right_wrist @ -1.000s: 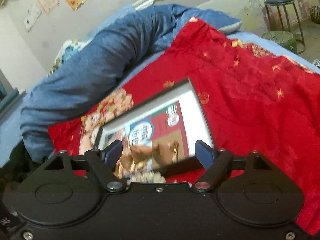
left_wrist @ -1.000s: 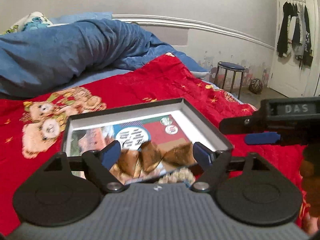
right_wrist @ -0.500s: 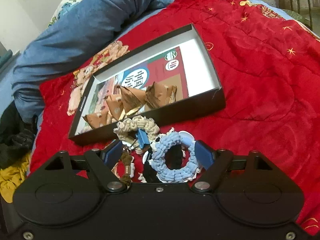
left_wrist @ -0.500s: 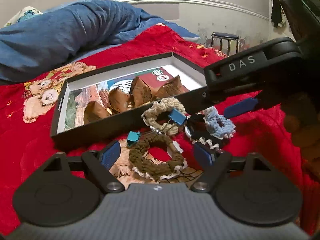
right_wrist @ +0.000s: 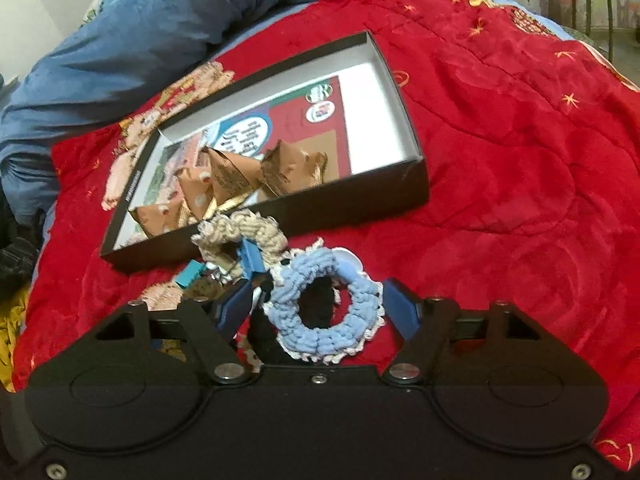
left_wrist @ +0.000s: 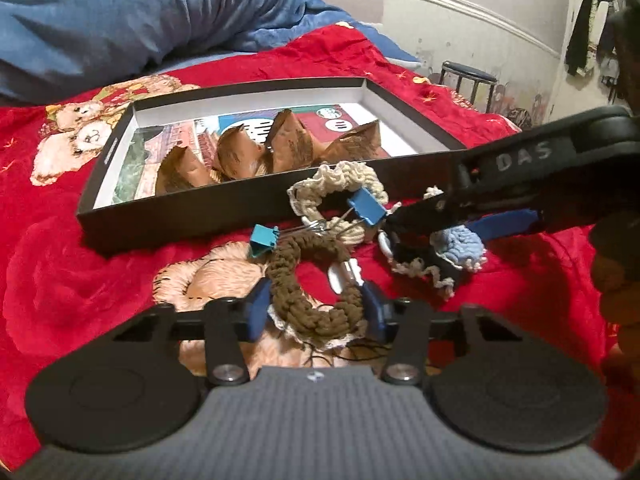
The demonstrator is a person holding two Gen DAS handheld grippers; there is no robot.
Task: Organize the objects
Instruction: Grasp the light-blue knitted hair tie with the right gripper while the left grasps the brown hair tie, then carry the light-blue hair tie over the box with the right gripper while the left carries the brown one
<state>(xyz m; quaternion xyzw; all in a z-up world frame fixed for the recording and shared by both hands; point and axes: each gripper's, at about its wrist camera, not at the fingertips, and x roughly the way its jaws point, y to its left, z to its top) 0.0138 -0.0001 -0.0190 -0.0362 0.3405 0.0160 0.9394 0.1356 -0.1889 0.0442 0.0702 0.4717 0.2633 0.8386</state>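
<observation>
- The left hand-held gripper (left_wrist: 316, 312) had its jaws closing in on the brown crocheted scrunchie (left_wrist: 310, 280), which lay on the red bedspread (left_wrist: 100, 280) just in front of the black box (left_wrist: 180, 216); both blue pads appeared to press the ring's near part, so the grip looked made.
- The right hand-held gripper (right_wrist: 320, 312) had also been narrowing its jaws, with the blue scrunchie (right_wrist: 324, 312) between them. The pads stood just beside the ring's outer edge, apart from it, so I judge it framed, not yet clamped.
- Each ring was straddled across its width, probably so the soft yarn would bunch between the pads rather than slip.
- A cream scrunchie (left_wrist: 340, 188) leaned against the box's near wall, with two blue binder clips (left_wrist: 366, 210) tangled among the rings; they might snag on lifting.
- Folded brown paper packets (left_wrist: 280, 148) already sat in a row along the near side of the box, leaving its far part free, likely for the scrunchies.
</observation>
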